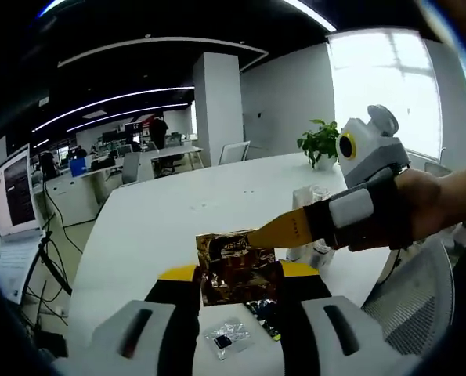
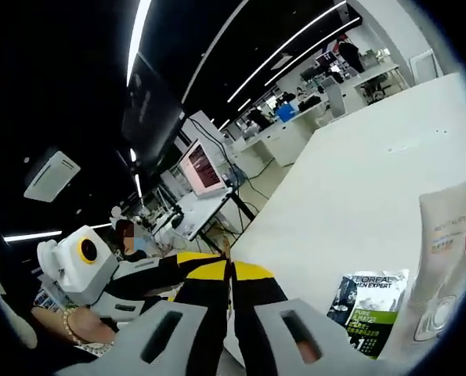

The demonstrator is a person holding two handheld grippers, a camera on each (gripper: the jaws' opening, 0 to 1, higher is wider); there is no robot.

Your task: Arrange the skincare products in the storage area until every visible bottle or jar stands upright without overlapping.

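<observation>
A crinkled gold foil sachet (image 1: 236,266) sits between the yellow-tipped jaws of my left gripper (image 1: 238,272), which is shut on it above the white table (image 1: 178,211). My right gripper (image 1: 278,230) reaches in from the right, held by a hand, with its closed tip at the sachet's upper right corner. In the right gripper view my right gripper (image 2: 229,270) has its jaws pressed together on a thin brown sliver of that sachet (image 2: 225,250), and the left gripper (image 2: 187,262) meets it from the left. A green L'Oreal sachet (image 2: 370,309) and a white tube (image 2: 444,266) lie at the lower right.
Two small sachets (image 1: 229,337) (image 1: 264,317) lie on the table below the foil one. Clear bottles (image 1: 317,196) stand behind the right gripper, near a potted plant (image 1: 320,141). An office chair (image 1: 417,301) stands at the table's right edge. Desks with monitors (image 2: 201,168) are beyond.
</observation>
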